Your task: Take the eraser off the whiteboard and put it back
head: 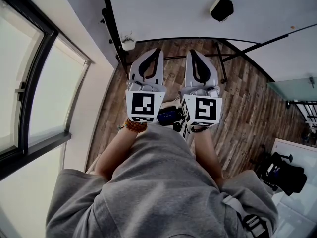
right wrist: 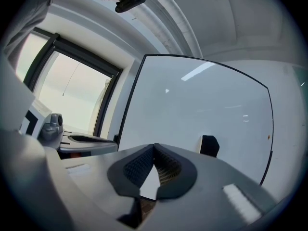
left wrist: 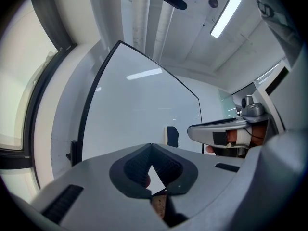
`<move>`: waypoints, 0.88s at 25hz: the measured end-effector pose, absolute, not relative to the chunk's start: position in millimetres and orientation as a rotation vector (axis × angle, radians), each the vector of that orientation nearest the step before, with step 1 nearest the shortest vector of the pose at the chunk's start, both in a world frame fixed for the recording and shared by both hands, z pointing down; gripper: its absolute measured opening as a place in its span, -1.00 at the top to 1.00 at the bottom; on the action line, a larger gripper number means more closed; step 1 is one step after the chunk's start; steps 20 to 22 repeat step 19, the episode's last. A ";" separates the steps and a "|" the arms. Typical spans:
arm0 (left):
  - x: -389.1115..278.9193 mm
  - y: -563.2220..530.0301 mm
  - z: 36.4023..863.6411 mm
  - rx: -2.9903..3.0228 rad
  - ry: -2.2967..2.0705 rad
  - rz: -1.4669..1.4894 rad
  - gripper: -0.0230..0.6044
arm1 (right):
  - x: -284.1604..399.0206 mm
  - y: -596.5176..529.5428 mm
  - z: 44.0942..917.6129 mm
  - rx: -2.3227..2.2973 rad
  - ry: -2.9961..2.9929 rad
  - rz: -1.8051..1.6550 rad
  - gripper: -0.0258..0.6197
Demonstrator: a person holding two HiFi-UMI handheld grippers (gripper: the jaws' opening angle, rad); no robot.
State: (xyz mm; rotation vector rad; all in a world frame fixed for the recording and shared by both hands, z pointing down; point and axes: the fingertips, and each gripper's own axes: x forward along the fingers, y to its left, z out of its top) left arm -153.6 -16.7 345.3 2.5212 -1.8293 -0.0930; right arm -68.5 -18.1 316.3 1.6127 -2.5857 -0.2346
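Observation:
The black eraser sticks to the whiteboard ahead of me, a good way beyond both grippers. My left gripper and right gripper are held side by side and level, pointing at the board; both are shut and hold nothing. In the left gripper view the eraser shows just right of the closed left gripper, with the whiteboard behind. In the right gripper view the eraser sits to the right of the closed right gripper on the whiteboard.
A big window fills the left wall. The board's black stand legs rest on the wooden floor. A black chair is at the right, and dark gear lies on the floor below the grippers.

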 end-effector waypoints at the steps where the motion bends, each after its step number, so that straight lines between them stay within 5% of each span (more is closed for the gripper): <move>1: -154.0 -16.7 345.9 2.521 -1.829 -0.092 0.90 | -68.4 -18.4 317.5 1.615 -2.581 -0.234 0.88; 22: -148.0 -18.1 359.0 2.522 -1.776 -0.046 0.90 | -49.9 -10.8 304.7 1.723 -2.483 -0.411 0.89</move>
